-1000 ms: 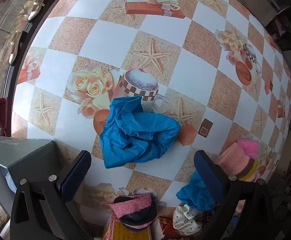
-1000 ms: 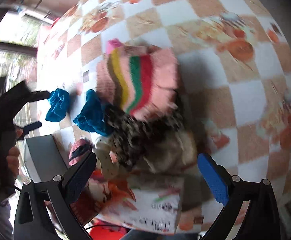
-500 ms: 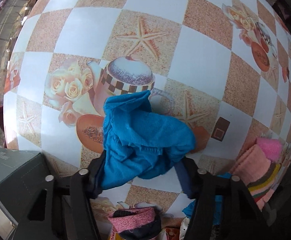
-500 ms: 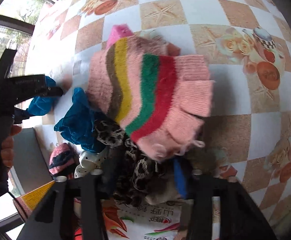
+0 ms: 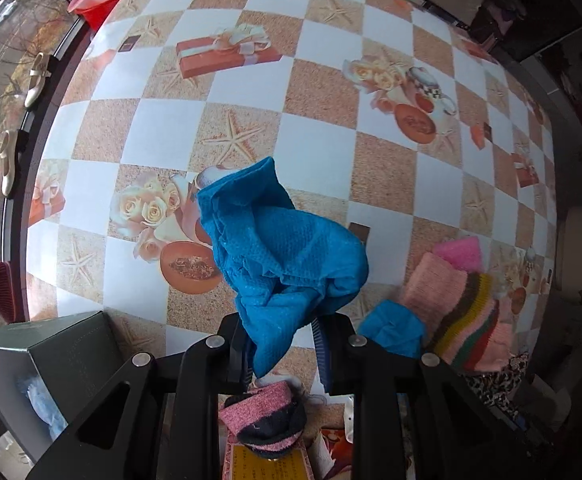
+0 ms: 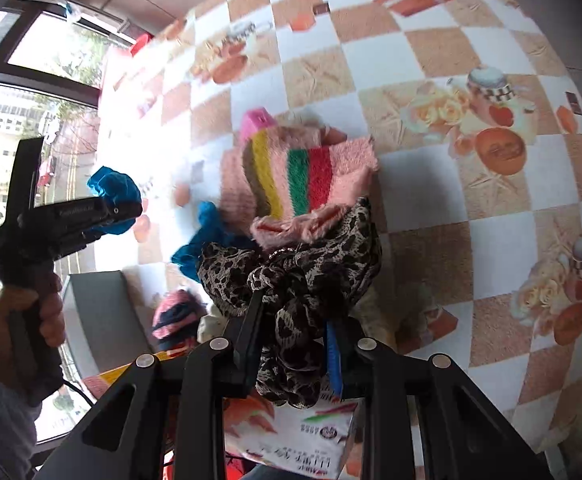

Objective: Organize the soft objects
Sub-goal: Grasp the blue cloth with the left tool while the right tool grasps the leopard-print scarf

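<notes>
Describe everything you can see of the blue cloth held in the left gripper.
The blue cloth is a bright turquoise fabric with a waffle-like texture, crumpled into loose folds. Its lower end is pinched in the shut left gripper, and one corner sticks up and away from the camera. It looks lifted off the checkered tablecloth. The right wrist view shows it bunched at the gripper's tip.

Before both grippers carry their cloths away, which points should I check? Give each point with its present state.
1. Left gripper shut on the blue cloth: ok.
2. Right gripper shut on the leopard fabric: ok.
3. Leopard fabric free of the striped knit: not ok, the knit rests on it.
4. Blue cloth lifted off the table: cannot tell.
5. Second blue piece not caught in the left grip: ok, it lies apart.
</notes>
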`<control>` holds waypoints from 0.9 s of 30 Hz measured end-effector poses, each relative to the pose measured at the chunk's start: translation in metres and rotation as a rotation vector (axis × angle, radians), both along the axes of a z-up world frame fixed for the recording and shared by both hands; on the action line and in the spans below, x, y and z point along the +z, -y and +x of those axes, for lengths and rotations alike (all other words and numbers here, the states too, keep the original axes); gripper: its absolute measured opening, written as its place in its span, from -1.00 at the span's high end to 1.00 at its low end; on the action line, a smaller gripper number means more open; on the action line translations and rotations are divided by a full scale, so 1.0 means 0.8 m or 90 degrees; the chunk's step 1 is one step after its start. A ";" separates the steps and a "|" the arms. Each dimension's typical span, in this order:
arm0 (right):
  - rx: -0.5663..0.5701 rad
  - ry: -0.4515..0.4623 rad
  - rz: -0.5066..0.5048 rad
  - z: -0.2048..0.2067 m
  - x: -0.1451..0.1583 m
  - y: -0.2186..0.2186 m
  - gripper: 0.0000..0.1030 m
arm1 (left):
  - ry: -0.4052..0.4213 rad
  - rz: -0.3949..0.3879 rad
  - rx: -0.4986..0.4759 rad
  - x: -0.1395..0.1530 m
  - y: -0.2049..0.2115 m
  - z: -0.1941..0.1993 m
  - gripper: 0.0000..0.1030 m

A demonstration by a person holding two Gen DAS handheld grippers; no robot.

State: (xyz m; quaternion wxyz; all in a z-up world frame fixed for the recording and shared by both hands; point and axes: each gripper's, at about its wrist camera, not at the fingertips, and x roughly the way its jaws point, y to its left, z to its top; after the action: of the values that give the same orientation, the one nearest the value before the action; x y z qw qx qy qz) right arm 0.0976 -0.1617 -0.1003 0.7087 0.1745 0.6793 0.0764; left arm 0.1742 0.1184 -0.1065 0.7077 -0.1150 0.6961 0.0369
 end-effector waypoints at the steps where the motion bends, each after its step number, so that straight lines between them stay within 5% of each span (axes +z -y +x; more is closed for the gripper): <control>1: -0.004 0.003 0.002 -0.001 0.005 0.000 0.45 | 0.008 -0.003 -0.007 0.009 0.003 -0.004 0.48; 27: -0.064 0.036 0.000 -0.059 0.065 0.004 0.45 | 0.105 -0.051 -0.136 0.109 0.062 -0.127 0.48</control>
State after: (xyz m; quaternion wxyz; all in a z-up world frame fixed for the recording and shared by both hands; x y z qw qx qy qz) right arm 0.0500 -0.1649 -0.0480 0.7304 0.2064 0.6495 0.0459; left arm 0.0725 0.0689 -0.0195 0.7573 -0.0709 0.6448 -0.0760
